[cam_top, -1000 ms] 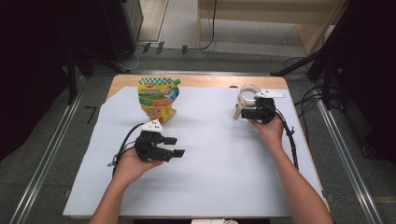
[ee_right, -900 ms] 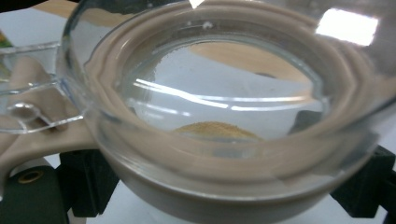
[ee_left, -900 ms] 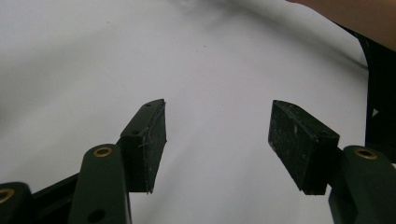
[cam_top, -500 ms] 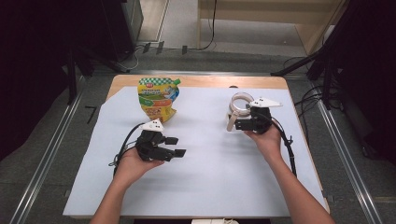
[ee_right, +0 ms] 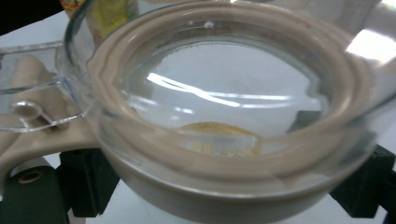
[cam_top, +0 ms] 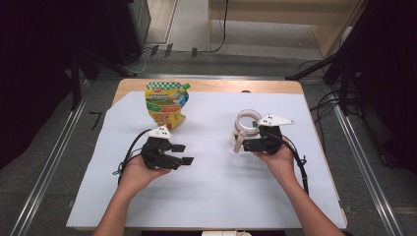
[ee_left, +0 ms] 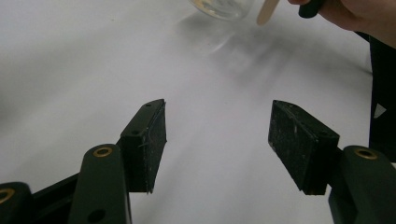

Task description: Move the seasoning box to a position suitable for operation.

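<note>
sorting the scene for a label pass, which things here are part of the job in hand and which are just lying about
Part of the job:
- glass jar, held by the right gripper
- right gripper
- left gripper, open over bare paper

Just lying about:
- colourful pouch, standing at the far left
- white paper sheet covering the table

Lab: rig rails (cam_top: 46,162), floor cables (cam_top: 162,49)

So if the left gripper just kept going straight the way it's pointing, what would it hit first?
Probably the glass jar held by the right gripper. The left gripper is open and faces it across bare white table cover; depth is hard to judge.
</note>
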